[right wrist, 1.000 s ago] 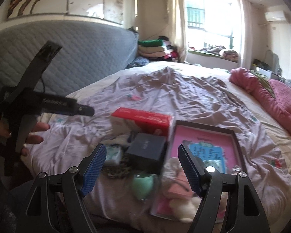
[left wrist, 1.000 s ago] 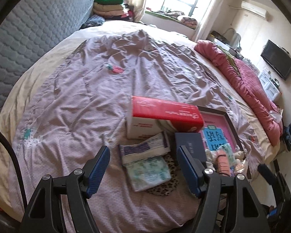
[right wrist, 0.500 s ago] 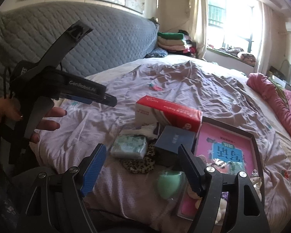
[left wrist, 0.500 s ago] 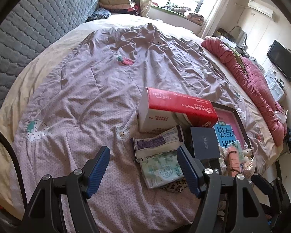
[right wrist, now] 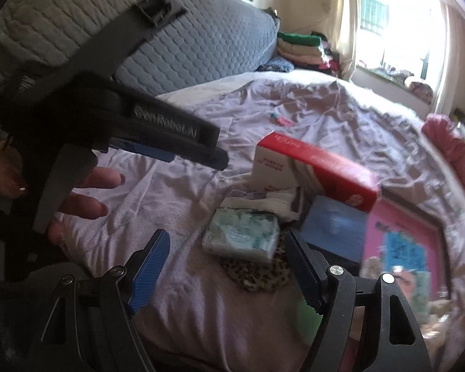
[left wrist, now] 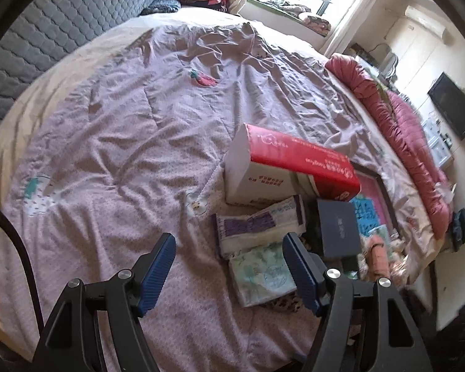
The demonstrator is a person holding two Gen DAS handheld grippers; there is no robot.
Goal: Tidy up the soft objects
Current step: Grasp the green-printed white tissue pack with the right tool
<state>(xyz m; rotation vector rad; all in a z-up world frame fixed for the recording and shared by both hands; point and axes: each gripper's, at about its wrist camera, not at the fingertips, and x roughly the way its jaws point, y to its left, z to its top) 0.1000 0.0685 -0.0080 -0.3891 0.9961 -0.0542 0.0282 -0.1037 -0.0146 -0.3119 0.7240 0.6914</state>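
We hold both the left gripper (left wrist: 229,266) and the right gripper (right wrist: 226,266) with jaws apart, empty. The soft packs (left wrist: 263,272) lie heaped by the red tissue box (left wrist: 294,161) near the bed's (left wrist: 108,155) edge; nothing is sorted yet.

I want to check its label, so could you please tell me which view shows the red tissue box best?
The left wrist view: the red tissue box is sharp and its printed top faces the camera. In the right wrist view it is blurred and seen mostly end-on.

The bed (left wrist: 114,142) (lilac quilt) carries a red tissue box (left wrist: 291,167), tissue packs (left wrist: 260,274) and a framed picture (right wrist: 403,235).
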